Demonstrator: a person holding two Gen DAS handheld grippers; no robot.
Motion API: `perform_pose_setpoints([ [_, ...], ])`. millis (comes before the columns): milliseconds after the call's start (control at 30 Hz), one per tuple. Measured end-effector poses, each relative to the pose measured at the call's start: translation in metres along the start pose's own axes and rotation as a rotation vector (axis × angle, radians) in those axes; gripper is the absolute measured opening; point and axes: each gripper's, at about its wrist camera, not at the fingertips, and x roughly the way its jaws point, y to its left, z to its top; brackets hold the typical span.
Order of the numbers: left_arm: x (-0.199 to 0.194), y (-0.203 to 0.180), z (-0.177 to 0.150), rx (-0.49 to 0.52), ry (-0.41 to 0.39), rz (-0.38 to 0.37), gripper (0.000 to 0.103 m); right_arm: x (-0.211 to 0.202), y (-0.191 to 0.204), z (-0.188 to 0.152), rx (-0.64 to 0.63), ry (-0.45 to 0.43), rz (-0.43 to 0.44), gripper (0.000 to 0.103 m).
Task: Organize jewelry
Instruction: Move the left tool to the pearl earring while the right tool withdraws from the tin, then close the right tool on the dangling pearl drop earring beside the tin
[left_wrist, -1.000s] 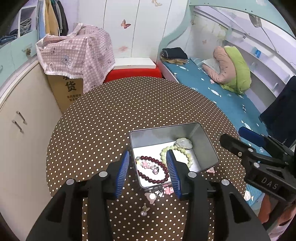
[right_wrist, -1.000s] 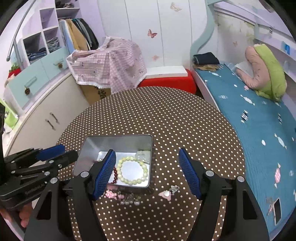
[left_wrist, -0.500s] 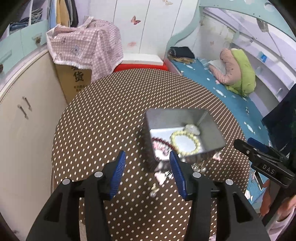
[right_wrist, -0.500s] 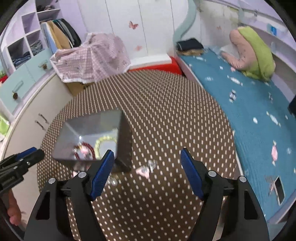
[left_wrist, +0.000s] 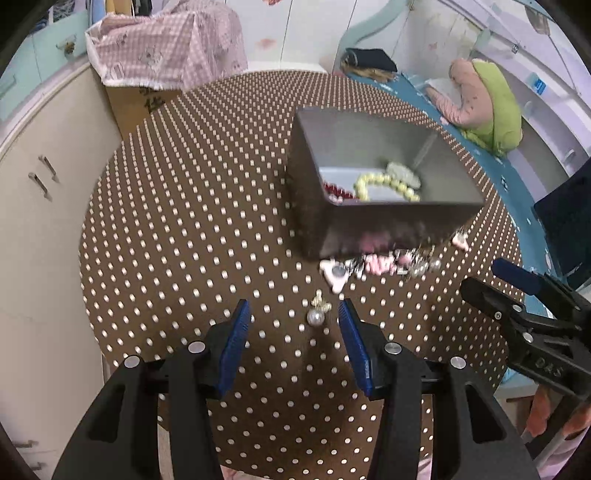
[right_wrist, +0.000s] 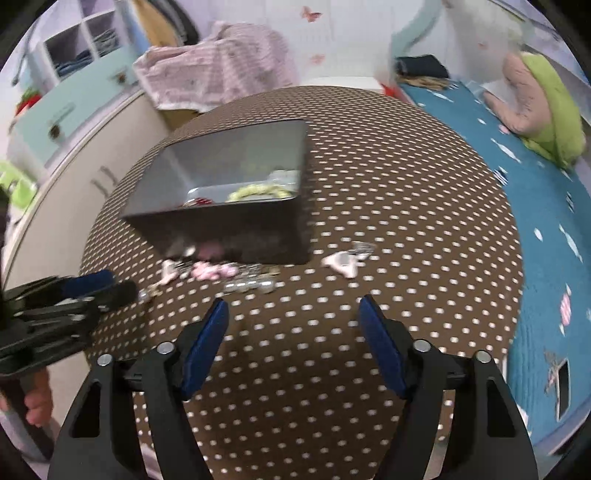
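Observation:
A grey metal tin (left_wrist: 332, 221) (right_wrist: 236, 225) stands on the round polka-dot table (left_wrist: 184, 221) (right_wrist: 406, 203). Inside lie a pale green bead bracelet (left_wrist: 384, 184) (right_wrist: 258, 191) and a dark red bead bracelet (left_wrist: 334, 191). Loose jewelry lies in front of the tin: a pearl earring (left_wrist: 316, 314), a pink heart piece (left_wrist: 334, 273) (right_wrist: 341, 263), pink charms (left_wrist: 380, 263) (right_wrist: 214, 271) and pearls (right_wrist: 251, 285). My left gripper (left_wrist: 293, 325) is open and empty, just short of the pearl earring. My right gripper (right_wrist: 293, 325) is open and empty, short of the pearls.
A cream cabinet (left_wrist: 37, 221) stands left of the table. A cardboard box under a pink checked cloth (left_wrist: 166, 55) is behind it. A bed with a teal sheet (right_wrist: 517, 184) runs along the right. The right gripper also shows in the left wrist view (left_wrist: 517, 314).
Both grippers have pulled back from the tin and dropped lower toward the table. The left one was over the tin's near wall; it now faces the loose pearl earring.

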Motion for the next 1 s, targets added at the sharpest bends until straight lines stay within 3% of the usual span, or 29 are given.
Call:
perform_pose_setpoints([
  [100, 0.005, 0.0, -0.003, -0.003, 0.011, 0.004, 0.047, 0.004, 0.011, -0.001, -0.025, 0.02, 0.061, 0.05],
  [267, 0.01, 0.004, -0.004, -0.017, 0.019, 0.013, 0.047, 0.009, 0.028, 0.002, -0.073, 0.029, 0.108, 0.04],
  [533, 0.012, 0.008, 0.001, -0.011, 0.02, 0.008, 0.047, 0.033, 0.042, 0.015, -0.108, 0.067, 0.083, 0.032],
  [800, 0.016, 0.01, 0.009, -0.007, 0.021, 0.005, 0.047, 0.047, 0.038, 0.025, -0.076, 0.076, 0.043, 0.015],
  [933, 0.017, 0.009, 0.009, -0.006, 0.022, 0.006, 0.047, 0.046, 0.033, 0.025, -0.046, 0.084, 0.061, 0.013],
  [1000, 0.017, 0.009, 0.009, -0.008, 0.023, 0.004, 0.047, 0.04, 0.026, 0.022, -0.027, 0.083, 0.078, 0.004],
])
